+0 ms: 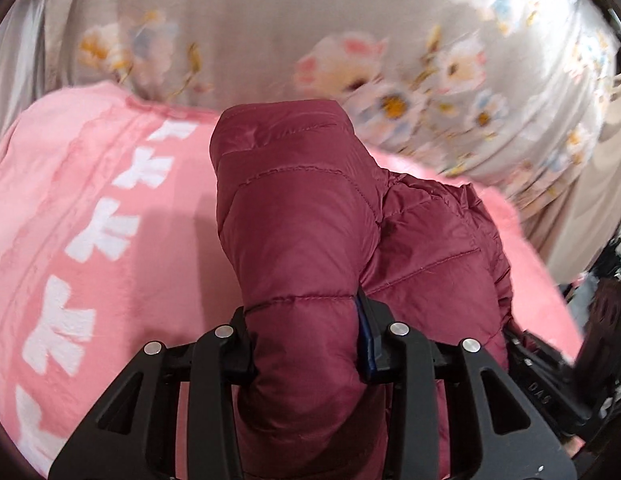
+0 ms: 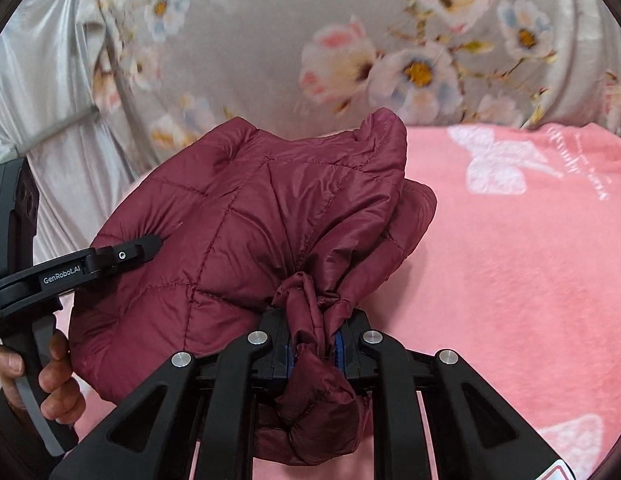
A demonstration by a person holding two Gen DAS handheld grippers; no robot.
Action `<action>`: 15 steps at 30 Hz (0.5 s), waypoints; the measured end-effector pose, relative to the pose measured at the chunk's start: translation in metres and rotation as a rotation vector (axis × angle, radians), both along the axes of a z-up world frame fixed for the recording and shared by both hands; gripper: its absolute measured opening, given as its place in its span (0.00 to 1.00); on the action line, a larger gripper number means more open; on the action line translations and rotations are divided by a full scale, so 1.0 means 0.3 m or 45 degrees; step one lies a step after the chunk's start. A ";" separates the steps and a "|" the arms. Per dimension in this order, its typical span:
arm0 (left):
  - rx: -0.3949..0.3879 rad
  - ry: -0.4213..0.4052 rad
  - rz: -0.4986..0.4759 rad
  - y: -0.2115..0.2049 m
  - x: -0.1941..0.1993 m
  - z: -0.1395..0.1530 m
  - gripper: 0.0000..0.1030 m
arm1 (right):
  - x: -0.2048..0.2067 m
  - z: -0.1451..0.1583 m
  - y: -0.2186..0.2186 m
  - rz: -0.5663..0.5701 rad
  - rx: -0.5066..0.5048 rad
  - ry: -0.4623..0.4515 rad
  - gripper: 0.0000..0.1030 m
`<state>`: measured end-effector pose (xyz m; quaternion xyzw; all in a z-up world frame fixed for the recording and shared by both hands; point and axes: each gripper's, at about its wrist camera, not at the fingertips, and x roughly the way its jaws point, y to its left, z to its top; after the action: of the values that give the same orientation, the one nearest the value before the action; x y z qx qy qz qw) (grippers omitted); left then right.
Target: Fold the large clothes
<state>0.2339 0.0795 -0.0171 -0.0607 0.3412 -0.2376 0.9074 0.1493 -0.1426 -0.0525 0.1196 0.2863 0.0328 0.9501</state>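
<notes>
**Both claws clamped on maroon puffer jacket over pink blanket**

Left claw: jaws closed on a thick padded fold of the maroon quilted puffer jacket, prob. a sleeve; fabric bulges up between the black fingers w/ blue pads, and rises ahead of the cam. More of the jacket sags to the right of that fold.

Right claw: jaws pinched tight on a thin, scrunched bunch of the same jacket; fabric twists into a knot-like wad just above the pads, a puffed lump hangs below them. Rest of the jacket billows up and to the left.

In right wrist view, left claw comes in from the left edge, tip pressed into the jacket's side; a hand grips its handle.

Jacket is held up off the pink fleece blanket w/ white bow prints, which lies beneath and around it. Behind: grey floral-print fabric, blurred; silvery satin cloth at far left.
</notes>
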 end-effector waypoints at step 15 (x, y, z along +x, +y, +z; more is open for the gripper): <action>-0.018 0.180 0.094 0.117 0.098 -0.227 0.61 | 0.088 -0.131 0.061 -0.042 -0.075 0.185 0.24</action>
<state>0.2634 0.1146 -0.0851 -0.0965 0.4003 -0.2014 0.8888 0.1756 -0.1242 -0.0917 0.0982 0.3532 -0.0002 0.9304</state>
